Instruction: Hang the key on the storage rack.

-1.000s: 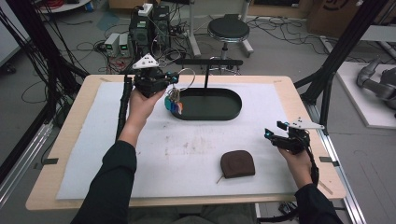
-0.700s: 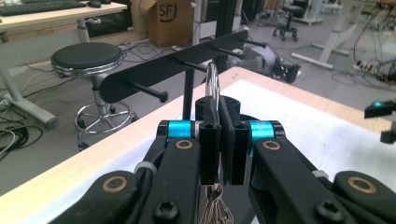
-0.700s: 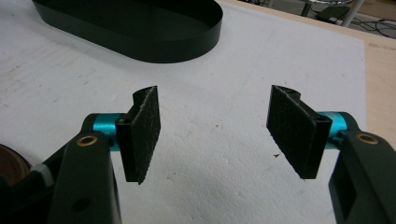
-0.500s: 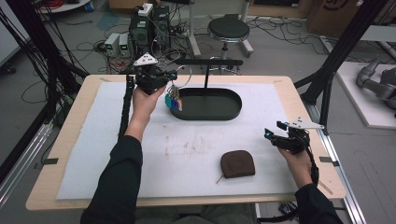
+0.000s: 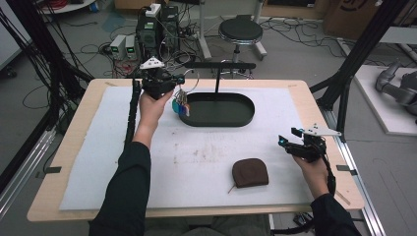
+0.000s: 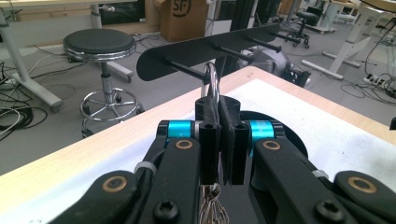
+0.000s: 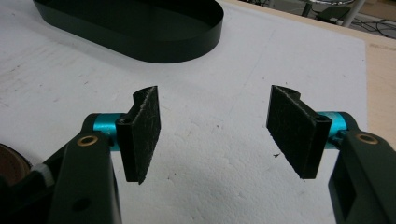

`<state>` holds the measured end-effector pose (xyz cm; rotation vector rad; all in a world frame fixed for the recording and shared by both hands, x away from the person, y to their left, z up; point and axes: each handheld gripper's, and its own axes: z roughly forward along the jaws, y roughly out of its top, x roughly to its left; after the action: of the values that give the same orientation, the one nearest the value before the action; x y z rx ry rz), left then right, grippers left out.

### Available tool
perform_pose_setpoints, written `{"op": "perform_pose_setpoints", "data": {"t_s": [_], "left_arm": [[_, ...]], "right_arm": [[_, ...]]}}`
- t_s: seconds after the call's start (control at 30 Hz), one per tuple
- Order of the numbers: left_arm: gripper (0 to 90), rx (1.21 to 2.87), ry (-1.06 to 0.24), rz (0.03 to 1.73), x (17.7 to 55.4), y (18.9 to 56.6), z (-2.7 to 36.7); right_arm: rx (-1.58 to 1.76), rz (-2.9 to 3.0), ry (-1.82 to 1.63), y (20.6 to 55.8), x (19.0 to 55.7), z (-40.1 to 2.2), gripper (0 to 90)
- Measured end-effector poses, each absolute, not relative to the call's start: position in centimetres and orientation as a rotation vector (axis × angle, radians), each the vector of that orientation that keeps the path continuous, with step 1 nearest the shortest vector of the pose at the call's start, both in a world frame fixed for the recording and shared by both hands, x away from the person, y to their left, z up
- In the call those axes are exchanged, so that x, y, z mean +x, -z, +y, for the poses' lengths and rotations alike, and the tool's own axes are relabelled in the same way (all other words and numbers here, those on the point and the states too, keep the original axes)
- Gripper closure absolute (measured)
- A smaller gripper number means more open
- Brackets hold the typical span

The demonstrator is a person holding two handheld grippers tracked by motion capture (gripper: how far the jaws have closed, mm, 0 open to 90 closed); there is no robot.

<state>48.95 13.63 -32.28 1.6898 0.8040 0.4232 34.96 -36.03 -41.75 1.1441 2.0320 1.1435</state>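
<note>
My left gripper (image 5: 180, 87) is shut on a metal key ring (image 6: 212, 80), held above the left end of the black oval tray (image 5: 221, 123). A bunch of keys with a blue tag (image 5: 180, 104) hangs below the jaws. In the left gripper view the ring stands just in front of a peg (image 6: 184, 69) of the black hook rack (image 6: 210, 46); whether ring and peg touch I cannot tell. My right gripper (image 5: 285, 141) rests low at the right of the white mat, open with nothing between its pads (image 7: 142, 133). A brown leather pouch (image 5: 250, 172) lies to its left.
The rack's bar (image 5: 220, 65) stands on a post behind the tray. The white mat (image 5: 206, 157) covers most of the wooden table (image 5: 314, 105). A stool (image 5: 240, 32), cables and equipment boxes sit on the floor beyond the table.
My left gripper has shifted slightly toward the rack at the back, carrying the keys with it. The right gripper has stayed where it was.
</note>
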Motion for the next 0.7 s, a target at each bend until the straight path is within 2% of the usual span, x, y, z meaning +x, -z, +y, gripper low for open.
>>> {"op": "perform_pose_setpoints", "data": {"t_s": [0.7], "left_arm": [[86.1, 1.668, -0.442, 0.849, 49.6, 33.02, 13.56]], "right_arm": [[1.143, 2.032, -1.145, 41.74, 34.95, -36.06, 35.8]]}}
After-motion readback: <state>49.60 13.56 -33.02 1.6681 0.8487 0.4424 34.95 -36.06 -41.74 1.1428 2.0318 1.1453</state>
